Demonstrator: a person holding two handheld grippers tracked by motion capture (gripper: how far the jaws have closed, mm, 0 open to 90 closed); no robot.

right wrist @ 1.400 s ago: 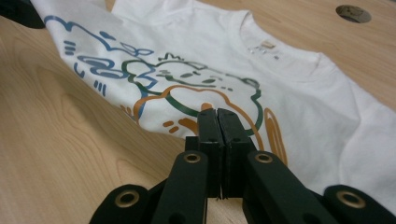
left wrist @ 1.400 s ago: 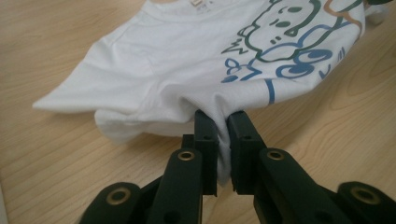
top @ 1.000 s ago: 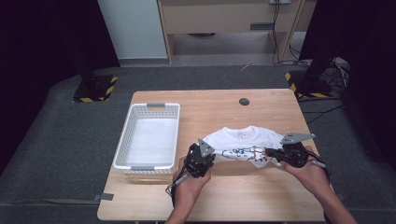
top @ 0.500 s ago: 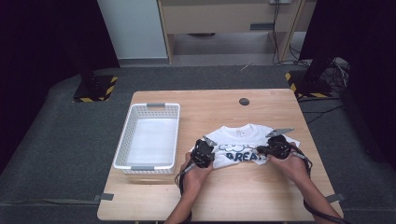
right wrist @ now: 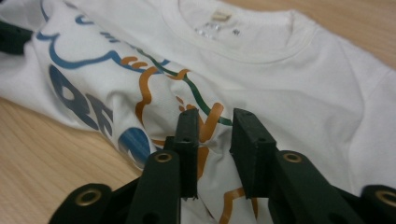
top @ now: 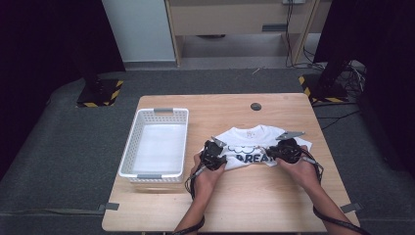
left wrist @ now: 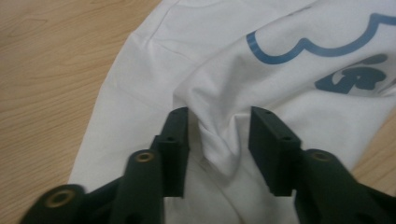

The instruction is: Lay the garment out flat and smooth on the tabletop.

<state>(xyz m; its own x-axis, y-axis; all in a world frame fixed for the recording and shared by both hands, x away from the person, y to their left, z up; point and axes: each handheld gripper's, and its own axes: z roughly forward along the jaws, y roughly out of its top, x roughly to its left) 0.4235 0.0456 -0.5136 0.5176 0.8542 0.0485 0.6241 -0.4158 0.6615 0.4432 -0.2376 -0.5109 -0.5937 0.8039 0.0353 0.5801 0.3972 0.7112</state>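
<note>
A wooden table (top: 244, 196) stands on grey carpet in a dark room, with a pale cabinet beyond its far edge. A white shirt (top: 254, 142) lies on the table, spread on the right half, its printed front up and its collar toward the far edge. A white basket (top: 132, 147) sits left of the shirt, well apart from it, long side running front to back. A small dark disc (top: 255, 106) lies beyond the shirt, near the far edge.

The left gripper (top: 213, 155) rests on the shirt's near left part, held by the left hand (top: 208, 172). In the left gripper view its jaws stand apart with a raised fold of the shirt (left wrist: 289, 93) between them; the cloth touches the left jaw, and a gap shows at the right one.

The right gripper (top: 280, 152) rests on the shirt's near right part, held by the right hand (top: 298, 169). In the right gripper view its jaws are slightly apart over the orange and blue print, a pinch of shirt (right wrist: 303, 84) between them; I cannot tell whether they grip it.
</note>
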